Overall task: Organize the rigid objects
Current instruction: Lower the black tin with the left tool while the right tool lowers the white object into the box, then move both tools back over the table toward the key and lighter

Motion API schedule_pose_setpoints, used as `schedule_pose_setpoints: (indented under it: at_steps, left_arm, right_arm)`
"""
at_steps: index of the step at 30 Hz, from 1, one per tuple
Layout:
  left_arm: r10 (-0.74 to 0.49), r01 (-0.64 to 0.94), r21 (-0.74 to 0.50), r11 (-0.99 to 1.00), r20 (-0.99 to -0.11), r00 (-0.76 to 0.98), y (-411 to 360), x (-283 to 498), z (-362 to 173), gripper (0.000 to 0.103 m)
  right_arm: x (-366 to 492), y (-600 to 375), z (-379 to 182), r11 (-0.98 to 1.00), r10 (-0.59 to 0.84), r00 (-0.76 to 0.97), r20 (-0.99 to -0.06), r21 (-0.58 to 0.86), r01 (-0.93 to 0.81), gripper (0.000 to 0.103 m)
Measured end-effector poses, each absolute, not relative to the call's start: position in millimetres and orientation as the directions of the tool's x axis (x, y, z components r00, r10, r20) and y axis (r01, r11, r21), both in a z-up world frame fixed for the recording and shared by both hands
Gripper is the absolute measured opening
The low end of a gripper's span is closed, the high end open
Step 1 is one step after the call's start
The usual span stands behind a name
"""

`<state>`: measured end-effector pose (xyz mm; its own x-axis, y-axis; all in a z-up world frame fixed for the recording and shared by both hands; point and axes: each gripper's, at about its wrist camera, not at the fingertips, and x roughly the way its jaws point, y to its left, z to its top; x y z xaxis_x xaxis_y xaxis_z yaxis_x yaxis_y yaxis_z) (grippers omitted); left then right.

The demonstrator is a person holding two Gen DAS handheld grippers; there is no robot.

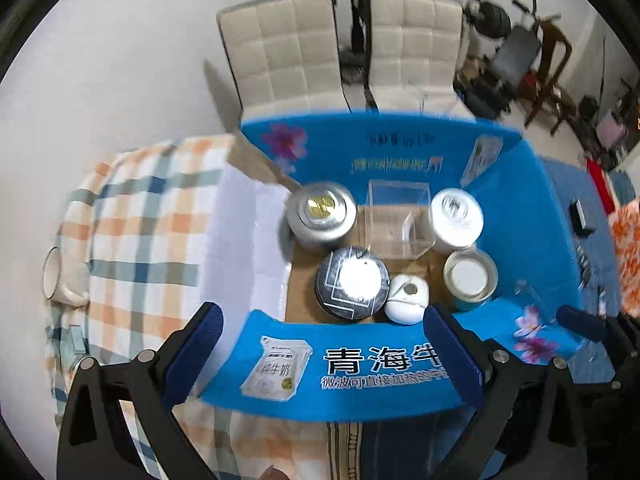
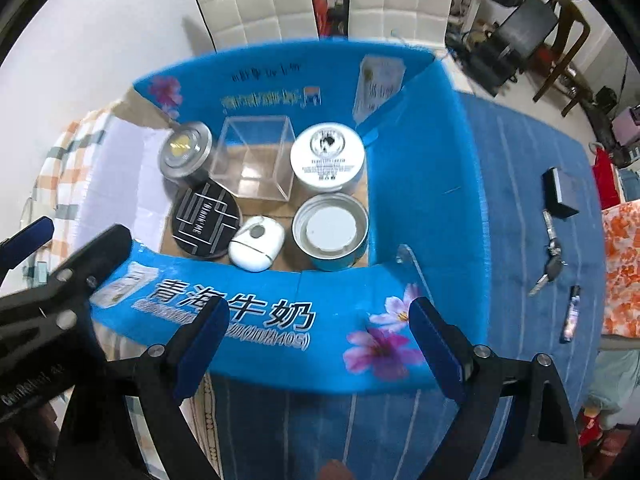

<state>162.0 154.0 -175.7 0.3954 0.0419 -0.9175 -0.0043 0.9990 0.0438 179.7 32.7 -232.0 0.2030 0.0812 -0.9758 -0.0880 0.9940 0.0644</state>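
Inside the blue carton (image 2: pixel 420 168) below me I count six things: four round tins (image 2: pixel 186 152), one clear plastic box (image 2: pixel 256 160) and one white oval case (image 2: pixel 258 242). Both my left gripper (image 1: pixel 324 352) and my right gripper (image 2: pixel 316 344) hang wide open above its near flap, gripping nothing. Right of the carton, one bunch of keys (image 2: pixel 550 266) lies on the blue cloth (image 2: pixel 520 184).
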Motion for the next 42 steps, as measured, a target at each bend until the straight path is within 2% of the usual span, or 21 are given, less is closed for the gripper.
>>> schedule_pose_setpoints:
  at_steps: [10, 20, 33, 38, 42]
  left_arm:
    - [0.01, -0.013, 0.004, 1.0, -0.896, 0.444, 161, 134, -111, 0.103]
    - [0.011, -0.005, 0.009, 1.0, -0.848, 0.53, 156, 94, -58, 0.103]
    - [0.022, -0.025, 0.01, 1.0, -0.828, 0.56, 146, 74, -32, 0.103]
    - [-0.024, 0.014, -0.02, 1.0, -0.838, 0.546, 106, 81, -39, 0.103]
    - [-0.096, 0.095, -0.054, 0.994, -0.854, 0.512, 47, 97, -52, 0.103]
  right_arm:
    - [135, 21, -130, 0.993, 0.096, 0.334, -0.938, 0.065, -0.102, 0.093]
    - [91, 10, -64, 0.992, 0.115, 0.413, -0.904, 0.081, -0.1, 0.093]
    - [68, -10, -35, 0.986, 0.165, 0.457, -0.874, 0.13, -0.106, 0.093]
    - [71, -65, -48, 0.981, 0.172, 0.432, -0.886, 0.195, 0.01, 0.093]
    - [80, -138, -62, 0.973, 0.106, 0.409, -0.906, 0.179, 0.145, 0.093]
